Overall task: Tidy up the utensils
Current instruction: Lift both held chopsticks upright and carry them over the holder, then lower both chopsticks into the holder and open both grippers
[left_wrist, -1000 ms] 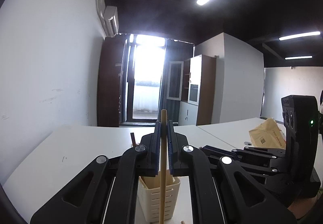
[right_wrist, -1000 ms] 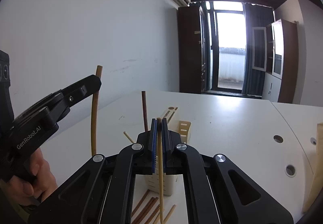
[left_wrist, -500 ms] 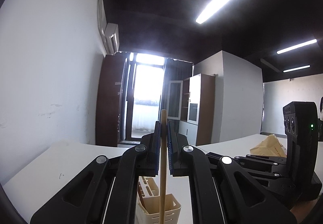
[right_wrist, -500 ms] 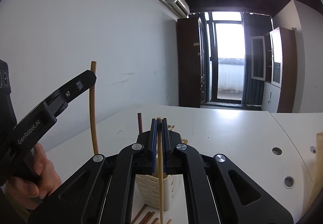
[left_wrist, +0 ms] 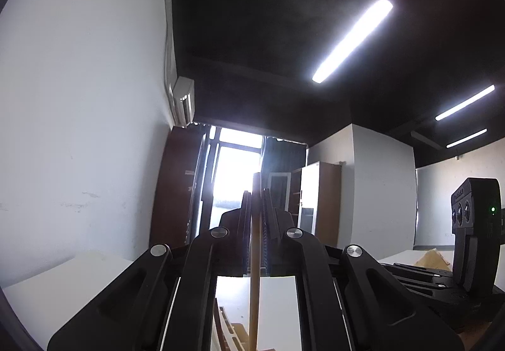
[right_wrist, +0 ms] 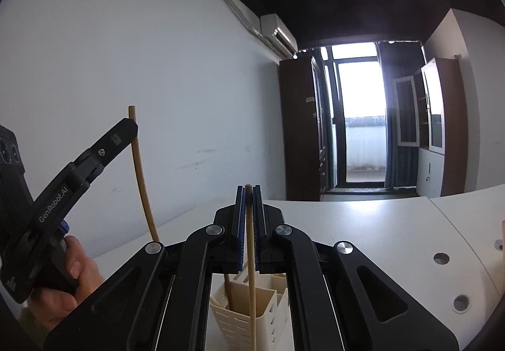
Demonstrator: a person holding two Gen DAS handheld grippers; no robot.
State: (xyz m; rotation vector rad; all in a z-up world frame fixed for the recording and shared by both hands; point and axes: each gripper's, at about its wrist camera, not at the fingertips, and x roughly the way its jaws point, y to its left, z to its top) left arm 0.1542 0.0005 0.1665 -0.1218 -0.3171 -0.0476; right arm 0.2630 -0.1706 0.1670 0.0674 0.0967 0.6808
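Pale bamboo identifies both chopsticks in play, and each stands near-vertical in its own clamp. The right gripper is closed tight on a light chopstick, held close to its top end; the shaft hangs straight down between the linkage arms. Directly below it sits the cream slotted utensil holder on the white table, with a dark brown chopstick already standing in one compartment. The light chopstick's lower end passes in front of the holder's near wall; whether the tip is inside a compartment cannot be told. The long axis is aligned with the holder's opening, so the coming insertion appears to require only a downward travel. The left gripper, carried by the person's hand, is likewise clamped on a second light chopstick, upright, to the left of the holder and higher. The right hand is judged nearer to the holder. The right gripper points level; the left one tilts upward.
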